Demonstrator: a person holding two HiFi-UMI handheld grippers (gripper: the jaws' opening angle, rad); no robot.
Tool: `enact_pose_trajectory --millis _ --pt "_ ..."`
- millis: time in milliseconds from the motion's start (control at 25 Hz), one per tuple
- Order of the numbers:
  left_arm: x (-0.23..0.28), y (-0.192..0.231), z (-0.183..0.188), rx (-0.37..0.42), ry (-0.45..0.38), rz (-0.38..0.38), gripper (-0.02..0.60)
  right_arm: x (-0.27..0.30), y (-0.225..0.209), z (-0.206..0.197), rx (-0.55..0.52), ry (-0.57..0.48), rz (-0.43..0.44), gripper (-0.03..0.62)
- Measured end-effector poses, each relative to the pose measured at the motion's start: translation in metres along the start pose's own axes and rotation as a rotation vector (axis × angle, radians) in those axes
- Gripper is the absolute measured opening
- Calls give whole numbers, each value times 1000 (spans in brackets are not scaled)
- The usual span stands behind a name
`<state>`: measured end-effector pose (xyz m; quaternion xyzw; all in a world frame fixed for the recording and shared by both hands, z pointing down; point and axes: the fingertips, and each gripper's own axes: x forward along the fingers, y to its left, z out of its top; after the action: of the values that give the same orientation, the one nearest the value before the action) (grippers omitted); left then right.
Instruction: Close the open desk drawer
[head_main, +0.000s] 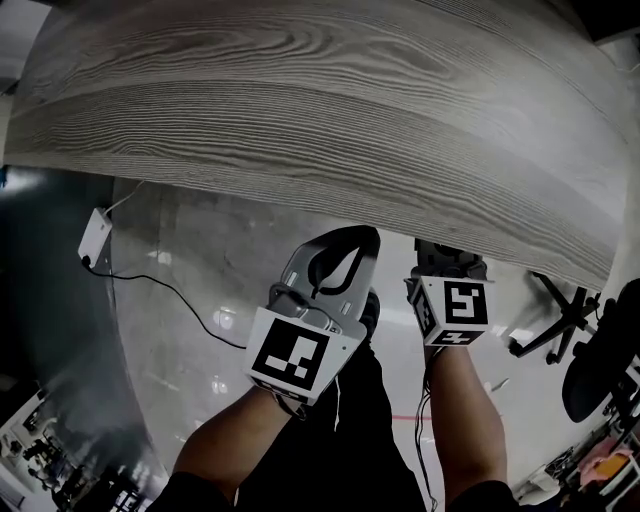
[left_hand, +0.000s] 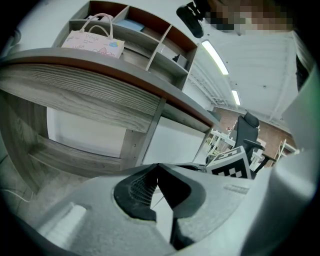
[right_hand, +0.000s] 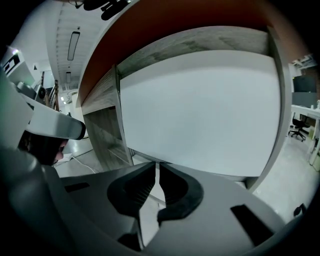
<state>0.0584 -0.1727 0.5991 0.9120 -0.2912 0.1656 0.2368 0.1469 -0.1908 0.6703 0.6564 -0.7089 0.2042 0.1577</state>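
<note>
A grey wood-grain desk top fills the upper head view and hides the drawer below it. Both grippers reach under its front edge. My left gripper has its tips touching, with nothing between them. It faces the desk's open underside with a white panel between wooden frame pieces. My right gripper points at a broad white drawer front close ahead. Its jaws stand a thin slit apart and hold nothing. Neither gripper touches the white panels.
A white box with a black cable lies on the glossy floor at left. An office chair base stands at right. A shelf unit with a pink and white bag sits on the desk. My marker cube shows beside the left jaws.
</note>
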Motion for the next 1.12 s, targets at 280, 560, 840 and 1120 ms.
enact_pose_trajectory --millis 280,560,840,1120 --pt "-20 -4 8 -2 -8 19 8 -26 23 3 -17 42 53 52" --pt "-110 -34 70 37 -27 20 8 -151 79 72 -77 -22 183 49" --pt "-216 -94 182 145 -198 -35 8 -263 118 211 -127 -194 221 29" --pt "-310 -144 259 214 -295 -50 8 -363 156 301 -130 -290 246 26"
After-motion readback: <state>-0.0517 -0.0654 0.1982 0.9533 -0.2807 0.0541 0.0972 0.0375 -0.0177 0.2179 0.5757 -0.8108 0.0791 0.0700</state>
